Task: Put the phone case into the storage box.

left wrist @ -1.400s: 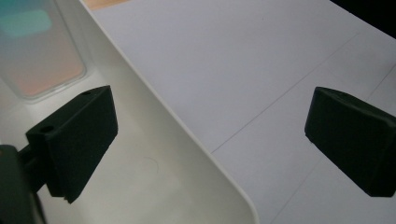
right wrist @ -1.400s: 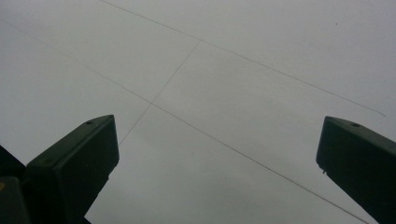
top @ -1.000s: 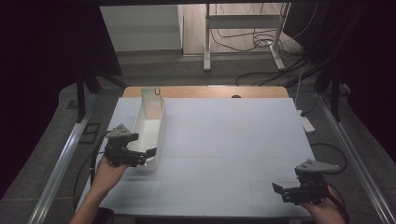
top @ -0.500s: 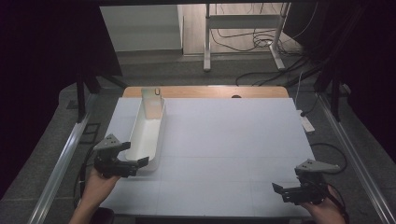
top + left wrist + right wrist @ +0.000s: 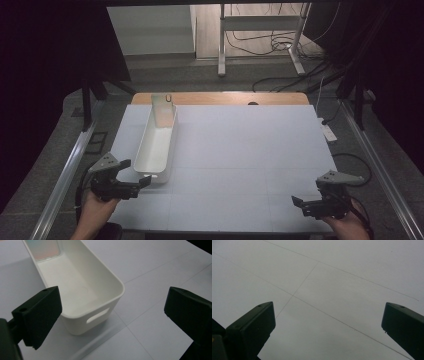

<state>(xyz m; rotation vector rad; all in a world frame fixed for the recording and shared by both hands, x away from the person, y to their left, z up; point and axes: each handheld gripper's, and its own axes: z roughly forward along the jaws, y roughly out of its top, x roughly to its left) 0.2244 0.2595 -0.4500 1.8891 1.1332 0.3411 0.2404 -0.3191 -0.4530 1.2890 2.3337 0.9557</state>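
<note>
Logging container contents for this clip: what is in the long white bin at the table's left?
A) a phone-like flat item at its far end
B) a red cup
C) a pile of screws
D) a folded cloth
A: the white bin holds one flat item leaning at its far end.

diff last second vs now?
The left hand-held gripper pulled back toward the person from beside the long white plastic bin to just off its near end, jaws open, holding nothing. The bin, the right hand-held gripper and the white table stayed put.
</note>
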